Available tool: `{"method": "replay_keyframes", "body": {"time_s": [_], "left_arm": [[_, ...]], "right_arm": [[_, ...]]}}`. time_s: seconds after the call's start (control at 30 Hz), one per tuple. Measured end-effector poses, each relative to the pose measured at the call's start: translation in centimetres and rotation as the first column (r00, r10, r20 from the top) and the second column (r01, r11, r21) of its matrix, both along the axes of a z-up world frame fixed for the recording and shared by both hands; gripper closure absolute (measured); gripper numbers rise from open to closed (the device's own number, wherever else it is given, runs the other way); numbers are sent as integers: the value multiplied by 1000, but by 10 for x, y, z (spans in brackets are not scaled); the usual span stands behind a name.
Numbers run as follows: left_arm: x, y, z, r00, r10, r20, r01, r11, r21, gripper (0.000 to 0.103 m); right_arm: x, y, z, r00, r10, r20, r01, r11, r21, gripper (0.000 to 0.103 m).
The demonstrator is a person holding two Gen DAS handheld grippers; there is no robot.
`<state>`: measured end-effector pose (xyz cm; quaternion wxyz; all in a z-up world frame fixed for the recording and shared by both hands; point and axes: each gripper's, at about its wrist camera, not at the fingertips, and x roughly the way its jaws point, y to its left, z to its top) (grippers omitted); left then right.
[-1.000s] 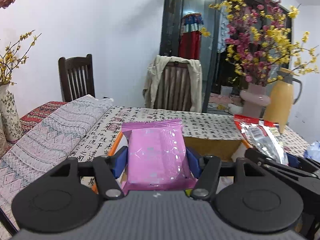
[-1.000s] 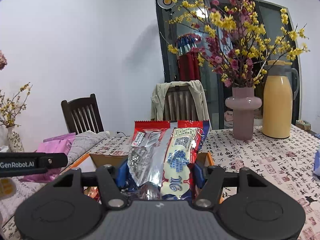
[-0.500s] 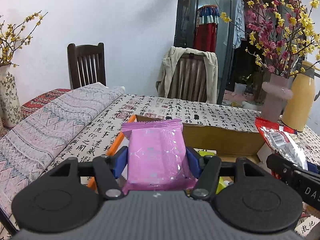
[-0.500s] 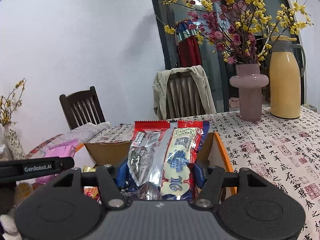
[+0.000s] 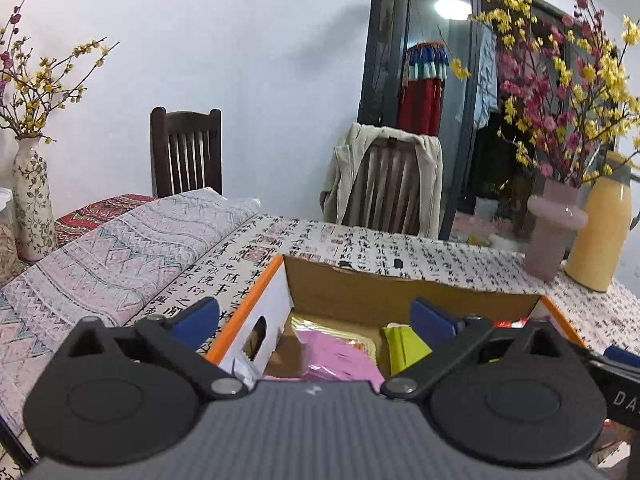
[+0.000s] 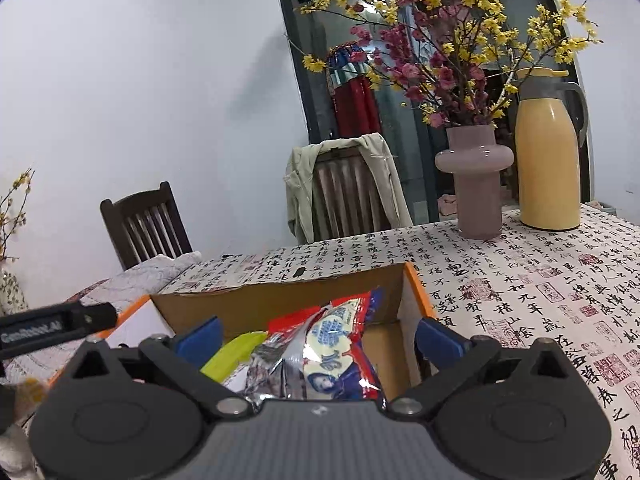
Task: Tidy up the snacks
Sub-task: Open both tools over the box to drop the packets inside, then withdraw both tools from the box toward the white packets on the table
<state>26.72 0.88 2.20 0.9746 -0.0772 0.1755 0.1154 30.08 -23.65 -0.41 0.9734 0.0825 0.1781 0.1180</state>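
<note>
Left gripper (image 5: 314, 318): we see its jaws spread as wide as they go, having just been opening; nothing is pinched between the blue pads.
Pink packet (image 5: 336, 354): it lies loose in the cardboard box (image 5: 400, 292), low and just beyond our left fingers, near the box's left wall.
Right gripper (image 6: 318, 338): its jaws have likewise just been opening and stand fully apart, holding nothing.
Red and blue snack bag (image 6: 328, 344): it rests in the box (image 6: 280, 300) between and below our right fingers, untouched by the pads, its long axis running from near to far and leaning right.
Green packet (image 6: 234, 354): it lies left of the red bag, between the two drops.
Key relation: both packets sit under the open fingers, so we judge a straight pull back and up would clear the box walls.
Nearer hand: each gripper is nearer its own packet; the left gripper's arm shows at the right view's left edge.
Writing: "GenRobot.AI" on that arm; the tablecloth (image 6: 540, 280) carries Chinese calligraphy; the bag's print is too small for us to read.
</note>
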Motion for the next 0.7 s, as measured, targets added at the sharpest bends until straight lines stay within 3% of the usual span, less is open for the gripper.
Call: {"method": "replay_keyframes", "body": {"time_s": [0.3, 0.43, 0.7], "left_arm": [[-7, 9, 14, 999, 46, -11, -46, 998, -34, 0], [-33, 14, 35, 1000, -2, 6, 3, 997, -74, 0], [-86, 10, 34, 997, -74, -1, 74, 997, -35, 0]], "right_arm": [[-6, -2, 5, 999, -23, 22, 23, 1000, 1, 0], [-30, -5, 22, 998, -16, 64, 17, 1000, -15, 0], [-87, -19, 15, 998, 17, 53, -13, 997, -74, 0]]}}
